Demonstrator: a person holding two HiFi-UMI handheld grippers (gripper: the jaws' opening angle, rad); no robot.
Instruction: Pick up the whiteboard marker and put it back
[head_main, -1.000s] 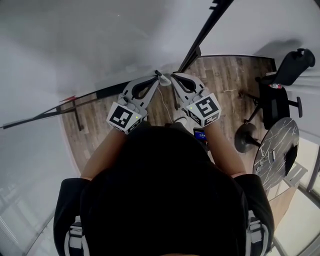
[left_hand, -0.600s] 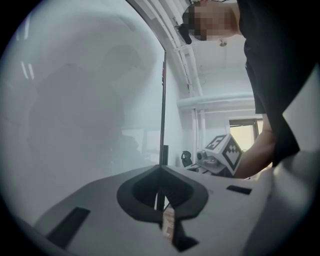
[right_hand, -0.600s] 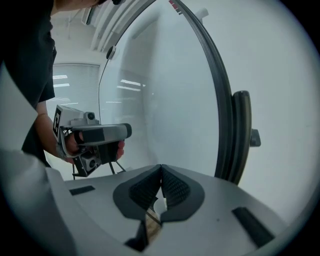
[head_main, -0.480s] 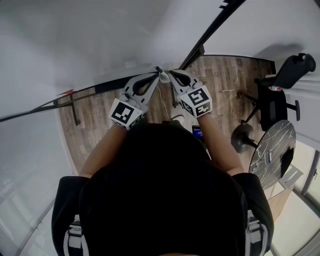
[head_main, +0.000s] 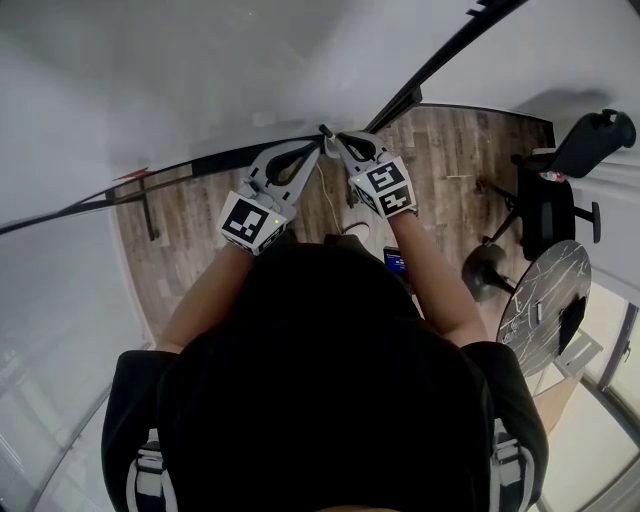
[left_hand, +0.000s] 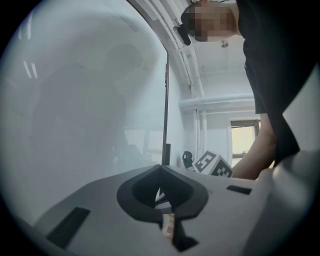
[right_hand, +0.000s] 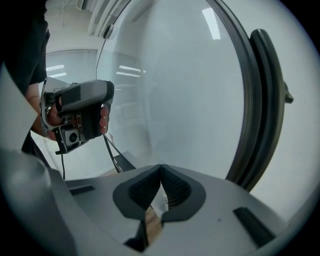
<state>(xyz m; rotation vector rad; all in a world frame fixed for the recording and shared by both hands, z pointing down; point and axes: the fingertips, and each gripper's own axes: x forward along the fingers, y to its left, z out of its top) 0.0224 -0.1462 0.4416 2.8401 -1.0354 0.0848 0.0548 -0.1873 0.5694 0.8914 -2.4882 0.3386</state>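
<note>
Your right gripper (right_hand: 161, 172) has its jaws together with nothing between them, and so has your left gripper (left_hand: 160, 171). Both tips sit close against the whiteboard (right_hand: 190, 90), beside its dark frame (right_hand: 262, 100). I can't pick out the whiteboard marker or any tray, so neither hand reads nearer.

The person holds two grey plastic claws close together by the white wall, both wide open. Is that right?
Not quite: both are shut. The left gripper view shows the left grey plastic claw with its pads meeting, the right gripper view the same for the right grey plastic claw. They are indeed close together by the white wall.
</note>
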